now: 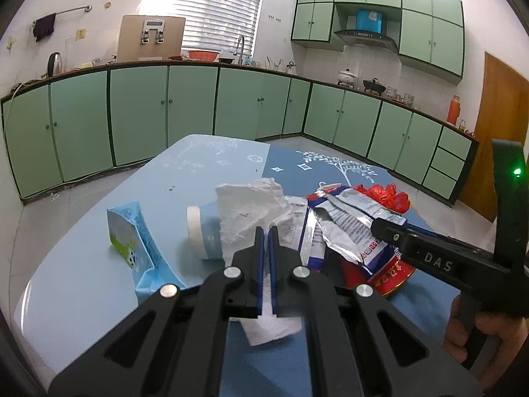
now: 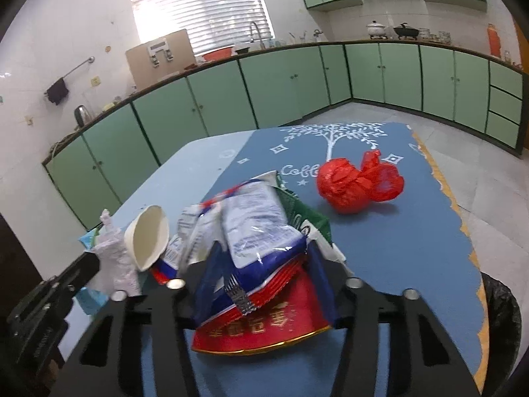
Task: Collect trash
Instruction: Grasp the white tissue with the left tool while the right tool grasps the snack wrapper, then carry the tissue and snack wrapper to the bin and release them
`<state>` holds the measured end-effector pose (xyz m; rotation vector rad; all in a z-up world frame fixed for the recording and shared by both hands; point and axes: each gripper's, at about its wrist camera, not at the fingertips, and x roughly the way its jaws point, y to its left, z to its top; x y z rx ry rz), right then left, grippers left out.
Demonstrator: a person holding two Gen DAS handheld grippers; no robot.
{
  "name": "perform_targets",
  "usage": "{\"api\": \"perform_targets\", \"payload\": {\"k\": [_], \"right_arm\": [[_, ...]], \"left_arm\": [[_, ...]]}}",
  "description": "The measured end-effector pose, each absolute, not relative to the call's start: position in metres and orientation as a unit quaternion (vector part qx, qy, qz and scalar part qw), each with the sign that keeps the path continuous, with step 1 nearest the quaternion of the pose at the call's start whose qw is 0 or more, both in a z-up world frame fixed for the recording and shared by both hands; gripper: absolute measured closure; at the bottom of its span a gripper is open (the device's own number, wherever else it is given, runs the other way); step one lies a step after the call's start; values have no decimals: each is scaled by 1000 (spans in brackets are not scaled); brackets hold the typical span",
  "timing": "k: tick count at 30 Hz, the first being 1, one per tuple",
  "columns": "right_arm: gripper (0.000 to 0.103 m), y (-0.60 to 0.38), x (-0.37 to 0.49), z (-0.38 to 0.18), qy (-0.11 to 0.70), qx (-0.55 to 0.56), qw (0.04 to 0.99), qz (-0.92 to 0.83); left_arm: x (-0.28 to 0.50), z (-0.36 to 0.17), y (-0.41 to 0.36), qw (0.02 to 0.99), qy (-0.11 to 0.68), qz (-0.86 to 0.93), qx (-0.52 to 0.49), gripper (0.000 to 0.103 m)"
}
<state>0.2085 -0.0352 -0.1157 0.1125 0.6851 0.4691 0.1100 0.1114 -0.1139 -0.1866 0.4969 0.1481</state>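
My left gripper point(image 1: 266, 231) is shut on a crumpled white tissue point(image 1: 251, 211), which also shows in the right wrist view point(image 2: 114, 258). Behind it lies a blue-and-white paper cup point(image 1: 203, 231) on its side, whose open mouth shows in the right wrist view point(image 2: 147, 236). A light-blue milk carton point(image 1: 132, 238) lies to the left. My right gripper point(image 2: 264, 264) is closed around a pile of snack wrappers point(image 2: 254, 228) over a red packet point(image 2: 264, 327); the same pile shows in the left wrist view point(image 1: 340, 225). A crumpled red plastic bag point(image 2: 357, 182) lies farther off on the table.
The blue table point(image 2: 396, 248) has its right edge near a black bin point(image 2: 499, 314) on the floor. Green kitchen cabinets point(image 1: 139, 112) run along the far walls. A wooden door point(image 1: 496, 139) is at the right.
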Motion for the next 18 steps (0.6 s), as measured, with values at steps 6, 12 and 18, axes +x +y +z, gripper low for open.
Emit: {"api": "perform_targets", "payload": {"k": [6, 12, 18], "right_arm": [[61, -37, 201, -111, 321, 52, 913, 245], [75, -47, 192, -101, 308, 65, 915, 253], [80, -62, 183, -89, 294, 75, 917, 259]], "left_arm": [[108, -115, 112, 962, 245, 73, -93, 101], [105, -110, 107, 965, 238, 65, -93, 101], [99, -98, 95, 970, 222, 44, -95, 101]]}}
